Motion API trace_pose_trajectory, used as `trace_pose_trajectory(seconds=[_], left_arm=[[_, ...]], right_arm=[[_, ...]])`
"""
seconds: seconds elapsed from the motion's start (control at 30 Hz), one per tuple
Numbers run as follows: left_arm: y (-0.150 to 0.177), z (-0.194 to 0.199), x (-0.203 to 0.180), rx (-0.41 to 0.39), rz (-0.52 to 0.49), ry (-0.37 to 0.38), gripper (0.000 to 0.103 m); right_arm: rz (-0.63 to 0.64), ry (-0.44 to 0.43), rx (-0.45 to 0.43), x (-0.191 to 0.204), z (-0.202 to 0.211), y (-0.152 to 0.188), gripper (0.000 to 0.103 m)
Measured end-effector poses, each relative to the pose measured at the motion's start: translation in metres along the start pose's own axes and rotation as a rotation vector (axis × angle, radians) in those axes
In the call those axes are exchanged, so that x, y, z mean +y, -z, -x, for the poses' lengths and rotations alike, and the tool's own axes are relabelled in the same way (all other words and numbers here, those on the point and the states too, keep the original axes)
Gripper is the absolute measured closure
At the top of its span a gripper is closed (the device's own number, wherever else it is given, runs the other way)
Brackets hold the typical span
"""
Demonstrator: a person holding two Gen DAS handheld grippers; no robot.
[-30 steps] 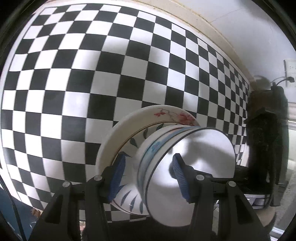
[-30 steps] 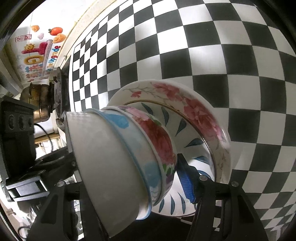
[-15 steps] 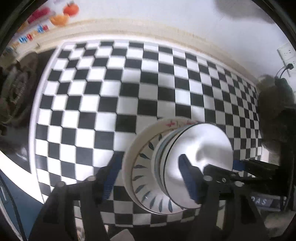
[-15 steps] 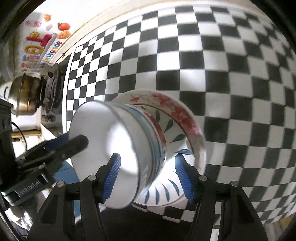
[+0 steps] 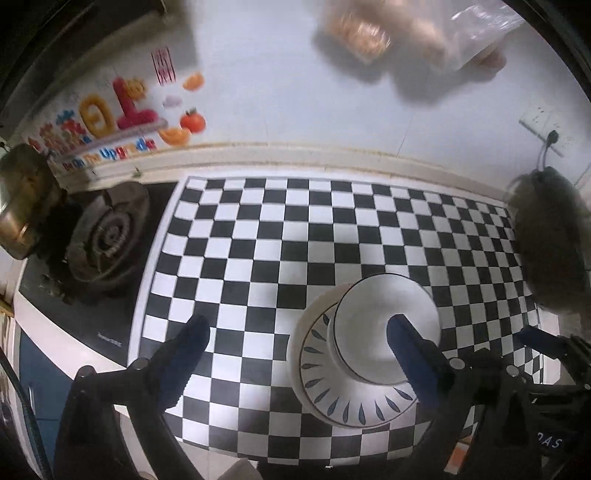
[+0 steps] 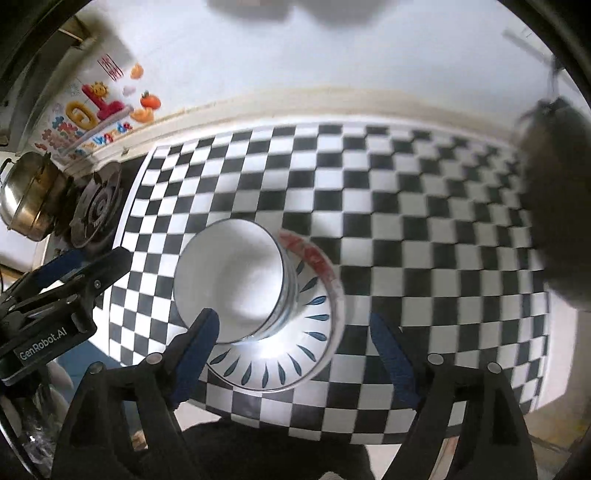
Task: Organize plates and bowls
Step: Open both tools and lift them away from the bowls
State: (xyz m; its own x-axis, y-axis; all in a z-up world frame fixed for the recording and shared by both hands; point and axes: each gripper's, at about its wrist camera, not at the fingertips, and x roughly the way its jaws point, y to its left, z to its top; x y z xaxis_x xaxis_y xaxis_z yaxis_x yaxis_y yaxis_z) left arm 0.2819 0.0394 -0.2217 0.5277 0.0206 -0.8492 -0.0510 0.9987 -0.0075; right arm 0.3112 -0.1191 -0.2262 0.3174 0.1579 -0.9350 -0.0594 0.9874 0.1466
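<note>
Hand-held gripper (image 6: 295, 350) view alone shows plate's (image 6: 314, 258) red rim.

plates (image 6: 295, 354): 2 | bowls (image 6: 232, 280): cannot tell | tongs (image 5: 295, 354): 2

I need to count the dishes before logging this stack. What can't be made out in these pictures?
- How many bowls are nested: both views; the top bowl hides those under it.
- The red-flowered plate: right wrist view, mostly covered by the leaf-patterned plate.
- The dark object at the mat's right edge: blurred in both views.
- The items hanging on the wall: left wrist view, blurred.
</note>
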Motion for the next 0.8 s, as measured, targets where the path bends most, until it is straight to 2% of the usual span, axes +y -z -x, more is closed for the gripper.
trace_pose_trajectory(seconds=[0.13,0.3,0.8], left_arm=[[0.012,0.033,-0.002,-0.07,-0.029,-0.027,0.004],[0.028,0.068,-0.004,-0.111,-0.044,-0.012,0.004],[0.082,0.178,-0.023,-0.29,-0.029,-0.041,0.004]], right_arm=[[-0.009,0.034,-0.068,0.007,0.036,0.018,0.015],[-0.004,0.063,-0.162,0.018,0.08,0.038,0.014],[0.038,0.075,-0.382,0.024,0.201,0.111,0.014]])
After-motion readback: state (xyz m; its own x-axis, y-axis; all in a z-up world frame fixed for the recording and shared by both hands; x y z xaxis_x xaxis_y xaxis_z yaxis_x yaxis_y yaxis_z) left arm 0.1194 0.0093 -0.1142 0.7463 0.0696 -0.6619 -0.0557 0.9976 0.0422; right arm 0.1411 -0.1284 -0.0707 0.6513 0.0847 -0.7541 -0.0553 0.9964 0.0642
